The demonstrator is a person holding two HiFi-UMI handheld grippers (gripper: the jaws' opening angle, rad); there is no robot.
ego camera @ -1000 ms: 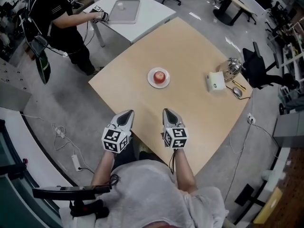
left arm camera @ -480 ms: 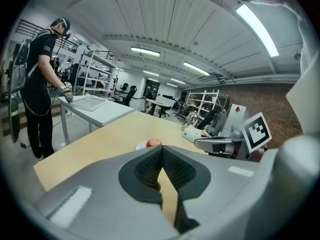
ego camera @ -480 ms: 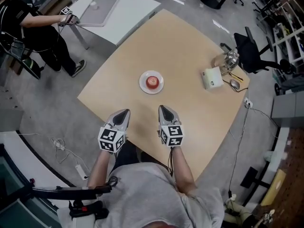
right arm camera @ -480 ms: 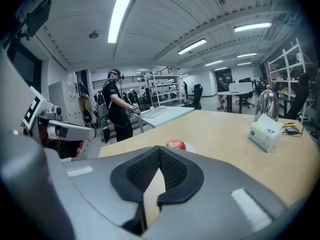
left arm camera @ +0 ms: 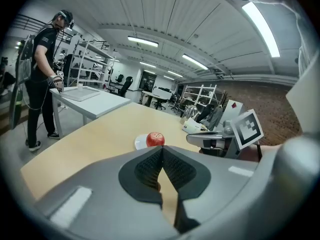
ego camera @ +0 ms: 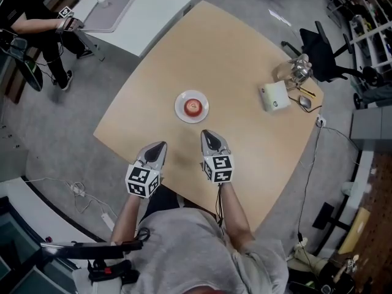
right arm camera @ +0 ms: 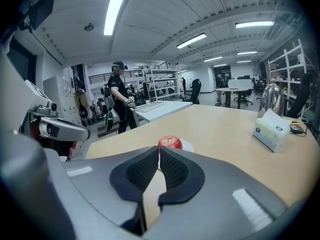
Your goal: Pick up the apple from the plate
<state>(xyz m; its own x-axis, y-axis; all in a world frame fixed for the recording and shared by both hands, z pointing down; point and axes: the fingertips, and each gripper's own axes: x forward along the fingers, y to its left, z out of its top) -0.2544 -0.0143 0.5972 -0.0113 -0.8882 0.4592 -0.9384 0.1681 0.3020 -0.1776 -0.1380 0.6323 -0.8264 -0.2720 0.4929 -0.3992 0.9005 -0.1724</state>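
Both grippers have come forward from the near edge of the table, so their tips now lie over the wood and the gap to the plate has narrowed. The left gripper (ego camera: 159,146) sits at lower centre of the head view, and the right gripper (ego camera: 208,135) is just to its right and a little higher in the frame.

One apple (ego camera: 192,106), red, rests in the middle of one white plate (ego camera: 181,113) near the centre of the tan table (ego camera: 233,54). Neither gripper touches it. The right one's tip is near the plate's lower edge, the left one's farther off toward lower left. Between the tips and the plate lies bare tabletop.

There are two grippers, each with one marker cube. In the left gripper view the jaws are pressed together at the tip (left arm camera: 161,149) with nothing between them, and the apple (left arm camera: 155,139) shows just above it. In the right gripper view the jaws likewise meet (right arm camera: 159,151), holding nothing, with the apple (right arm camera: 170,143) straight beyond.

At the table's right corner stand one white tissue box (ego camera: 274,96), one glass vessel (ego camera: 295,71) and one mouse (ego camera: 305,102), all well apart from the plate. A second table, white (ego camera: 153,11), fills the upper left and bears one grey slab (ego camera: 110,10). One other person (ego camera: 30,20) stands beside it.
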